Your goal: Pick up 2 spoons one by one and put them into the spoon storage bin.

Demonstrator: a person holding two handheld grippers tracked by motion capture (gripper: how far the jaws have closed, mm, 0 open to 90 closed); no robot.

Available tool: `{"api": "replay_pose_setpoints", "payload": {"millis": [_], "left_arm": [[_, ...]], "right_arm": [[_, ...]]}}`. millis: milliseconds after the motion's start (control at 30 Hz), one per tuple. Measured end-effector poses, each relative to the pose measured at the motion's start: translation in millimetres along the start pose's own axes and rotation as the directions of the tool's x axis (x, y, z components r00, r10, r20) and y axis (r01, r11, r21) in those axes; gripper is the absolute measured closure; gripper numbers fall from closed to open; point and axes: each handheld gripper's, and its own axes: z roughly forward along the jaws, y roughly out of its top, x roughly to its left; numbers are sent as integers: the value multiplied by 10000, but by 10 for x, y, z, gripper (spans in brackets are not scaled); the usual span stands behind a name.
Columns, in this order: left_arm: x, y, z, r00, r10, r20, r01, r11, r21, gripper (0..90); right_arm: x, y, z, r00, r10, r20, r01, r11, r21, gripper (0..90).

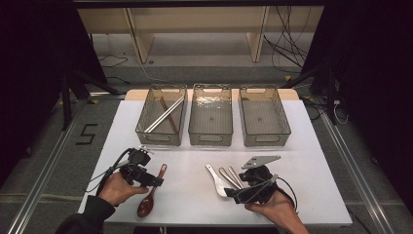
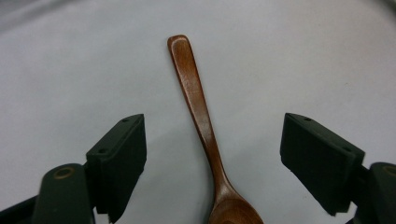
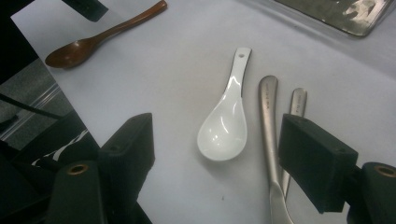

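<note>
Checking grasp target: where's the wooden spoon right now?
High view: wooden spoon lies on the table's near-left part, straddled by the open left gripper, left of the white spoon.

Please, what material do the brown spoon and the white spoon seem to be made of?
Brown spoon: probably wood with a smooth, slightly glossy finish; faint grain and warm reddish colour show. White spoon: likely glazed ceramic, perhaps plastic; bright reflections in its bowl.

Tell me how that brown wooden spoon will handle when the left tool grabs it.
The wooden spoon looks rigid and probably light, so it should lift without bending. Its glossy, narrow handle may slip or twist between the pads. Lying flat on the white table, it seems unlikely to roll.
</note>
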Motion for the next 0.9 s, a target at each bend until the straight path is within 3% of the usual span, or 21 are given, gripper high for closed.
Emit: {"api": "replay_pose_setpoints", "payload": {"millis": [167,367,533,900], "left_arm": [[-35,-54,61,9998,178,8,-179,9985,512,290],[-66,-84,106,9996,229,158,-241,9963,825,429],[-36,-98,180,9994,293,197,-315,9919,1230,510],[-50,-117,281,9979,639,141,-652,9868,1485,709]], "right_arm": [[10,4,6,10000,10,-18,-10,10000,22,279],[5,5,15,10000,-5,-19,5,10000,34,279],[-1,3,13,10000,-4,-24,4,10000,25,279],[9,11,15,10000,17,2,-17,10000,44,279]]}}
